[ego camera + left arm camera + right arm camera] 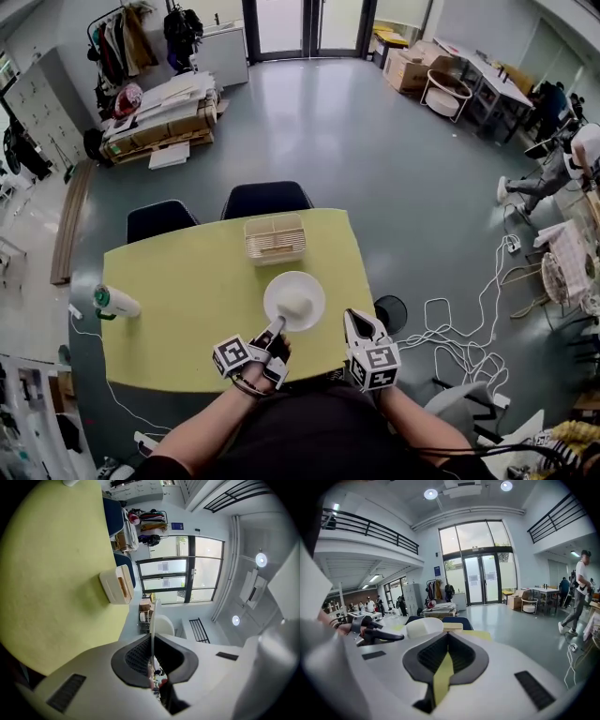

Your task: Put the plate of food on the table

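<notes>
In the head view a white plate (293, 300) with a pale mound of food on it is over the near right part of the yellow-green table (187, 291). My left gripper (277, 328) is shut on its near rim. In the left gripper view the plate (163, 624) shows edge-on, its thin rim pinched between the dark pads (136, 658). My right gripper (359, 323) is at the table's near right corner, just right of the plate, shut on nothing. In the right gripper view the plate (424, 626) lies ahead to the left.
A beige lidded container (275, 238) stands on the table beyond the plate. A white bottle with a green cap (114, 301) lies near the left edge. Two dark chairs (267, 198) are at the far side. White cables (459, 337) trail on the floor to the right.
</notes>
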Demonstrator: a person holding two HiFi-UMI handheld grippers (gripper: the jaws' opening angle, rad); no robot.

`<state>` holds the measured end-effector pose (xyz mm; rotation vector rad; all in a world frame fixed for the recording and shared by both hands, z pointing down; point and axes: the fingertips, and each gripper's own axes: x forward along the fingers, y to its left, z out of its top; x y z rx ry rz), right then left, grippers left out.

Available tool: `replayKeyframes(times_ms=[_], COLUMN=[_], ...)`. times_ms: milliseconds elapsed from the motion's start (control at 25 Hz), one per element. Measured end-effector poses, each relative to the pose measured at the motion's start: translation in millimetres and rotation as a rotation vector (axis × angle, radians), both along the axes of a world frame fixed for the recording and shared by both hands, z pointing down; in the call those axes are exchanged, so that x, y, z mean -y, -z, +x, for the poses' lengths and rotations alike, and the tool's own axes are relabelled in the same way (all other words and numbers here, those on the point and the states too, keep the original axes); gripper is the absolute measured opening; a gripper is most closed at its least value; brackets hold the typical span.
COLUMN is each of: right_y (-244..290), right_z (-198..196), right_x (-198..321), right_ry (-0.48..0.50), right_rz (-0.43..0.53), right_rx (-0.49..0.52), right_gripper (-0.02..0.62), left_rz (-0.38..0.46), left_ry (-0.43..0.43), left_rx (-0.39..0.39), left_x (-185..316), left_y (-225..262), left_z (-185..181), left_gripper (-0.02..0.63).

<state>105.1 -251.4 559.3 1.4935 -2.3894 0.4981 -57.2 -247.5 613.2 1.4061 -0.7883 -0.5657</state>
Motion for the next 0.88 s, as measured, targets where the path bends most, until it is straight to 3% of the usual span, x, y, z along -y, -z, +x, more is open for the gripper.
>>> replayKeyframes(times_ms=[200,400,880], right_y=[1.6,-8.2,-32.1], right_z=[-1.4,29.0,60.1], right_x=[25.7,42.8,55.5], right_ry=[0.092,0.101,0.195], right_rz=[0.014,-0.003,-0.001], right_rx=[0.003,0.014,-0.011], right_gripper=[0.012,0.012,0.012], left_rz=[-0.041,-0.059,-0.16], left_ry=[0.059,0.076,0.11], left_rx=[0.045,0.041,0.058], left_x=[20.1,42.2,97.2], left_y=[-26.8,-58.2,-182.7], left_z=[0.9,25.4,61.4], left_gripper=[0.017,0.017,0.017])
